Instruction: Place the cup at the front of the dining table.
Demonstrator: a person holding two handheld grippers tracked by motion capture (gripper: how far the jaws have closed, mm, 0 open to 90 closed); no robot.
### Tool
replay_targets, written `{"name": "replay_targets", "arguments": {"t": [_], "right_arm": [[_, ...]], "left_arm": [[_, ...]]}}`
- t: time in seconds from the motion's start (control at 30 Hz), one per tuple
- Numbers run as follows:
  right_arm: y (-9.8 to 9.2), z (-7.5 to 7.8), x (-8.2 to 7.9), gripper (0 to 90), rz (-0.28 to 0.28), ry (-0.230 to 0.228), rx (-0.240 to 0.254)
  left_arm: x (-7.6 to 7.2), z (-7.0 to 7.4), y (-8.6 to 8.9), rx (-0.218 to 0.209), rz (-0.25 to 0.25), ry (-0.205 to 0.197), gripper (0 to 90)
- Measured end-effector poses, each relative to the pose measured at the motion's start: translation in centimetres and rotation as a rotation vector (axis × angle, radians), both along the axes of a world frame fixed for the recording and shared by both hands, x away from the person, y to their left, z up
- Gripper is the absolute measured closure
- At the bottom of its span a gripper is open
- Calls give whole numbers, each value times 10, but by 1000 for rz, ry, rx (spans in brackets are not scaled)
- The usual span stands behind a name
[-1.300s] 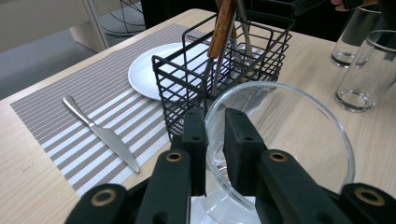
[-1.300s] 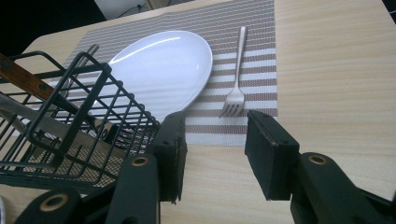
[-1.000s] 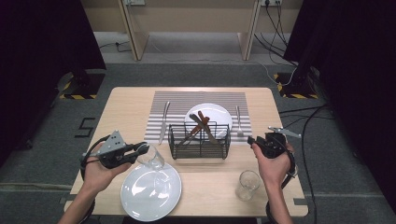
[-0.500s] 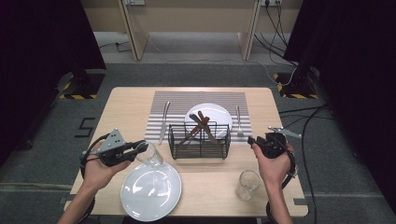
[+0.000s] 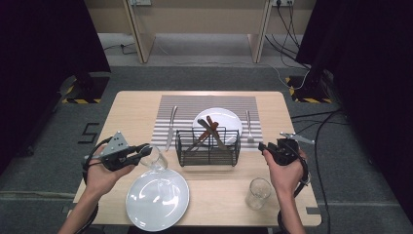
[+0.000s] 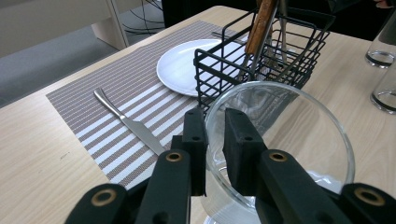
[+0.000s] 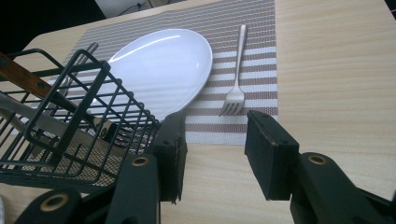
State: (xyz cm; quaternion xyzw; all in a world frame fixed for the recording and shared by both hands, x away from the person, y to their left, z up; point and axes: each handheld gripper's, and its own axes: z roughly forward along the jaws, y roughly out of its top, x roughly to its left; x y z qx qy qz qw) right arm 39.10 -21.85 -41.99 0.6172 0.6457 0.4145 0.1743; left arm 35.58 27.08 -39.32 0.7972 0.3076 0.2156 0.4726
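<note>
The glass (image 6: 280,140) is pinched at its rim by the left gripper (image 6: 215,135) — best kept upright; the right gripper (image 7: 212,154) is held open, empty

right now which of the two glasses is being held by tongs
The wine glass at the table's left, above the near plate: the left tongs pinch its rim, one jaw inside and one outside. The tumbler near the right hand stands free on the table.

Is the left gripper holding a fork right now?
No, the left gripper is clamped on the rim of a clear glass, while the fork lies on the striped placemat.
</note>
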Motion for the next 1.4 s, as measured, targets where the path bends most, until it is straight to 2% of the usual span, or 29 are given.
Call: {"name": "replay_targets", "arguments": {"t": [0.5,1.4], "right_arm": [[0,0,0,582,1,5,0],[0,0,0,581,4,5,-2]], "left_arm": [[8,-1,1,-14,17,-3,789],[21,-2,0,-12,40,-7,789]]}}
